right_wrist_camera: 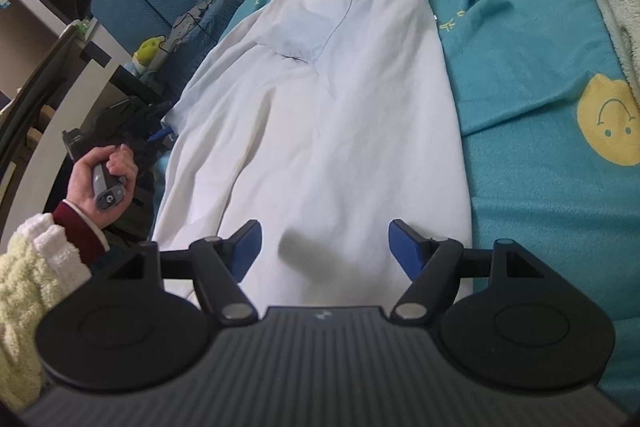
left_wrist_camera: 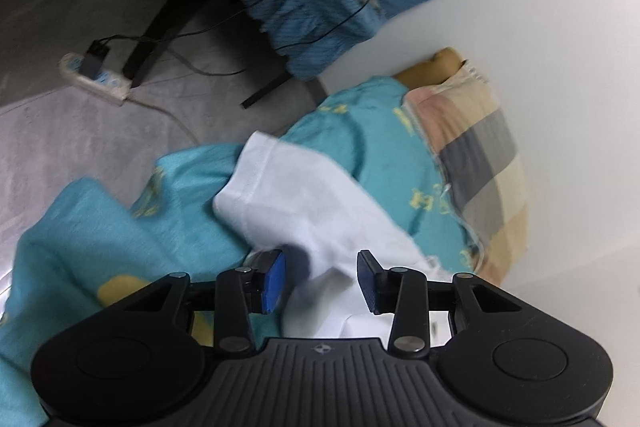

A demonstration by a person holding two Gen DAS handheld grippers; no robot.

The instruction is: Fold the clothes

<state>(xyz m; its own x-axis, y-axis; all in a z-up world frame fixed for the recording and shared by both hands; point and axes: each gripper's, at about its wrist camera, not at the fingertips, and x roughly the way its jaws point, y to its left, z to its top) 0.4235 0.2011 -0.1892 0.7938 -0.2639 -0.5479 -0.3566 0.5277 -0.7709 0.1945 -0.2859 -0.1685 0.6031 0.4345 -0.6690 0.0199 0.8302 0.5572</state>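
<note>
Teal bedsheet (right_wrist_camera: pixel 540 39) is serving as the folding surface. Left gripper (left_wrist_camera: pixel 322 281) is sitting half open with the white shirt (right_wrist_camera: pixel 320 115) sleeve between its pads, not yet pinched; right gripper (right_wrist_camera: pixel 326 247) is hovering wide open over the hem, empty. Step in hand: sleeve fold. Next move needs a firm pinch, then carrying the sleeve inward.

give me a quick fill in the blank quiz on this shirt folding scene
1. The shirt is ____ in colour.
2. The shirt lies on a teal ____ with yellow smiley faces.
3. A white ____ curls across the sheet beyond the collar.
4. The right gripper has its jaws ____.

Missing words: white; sheet; cable; open
</note>
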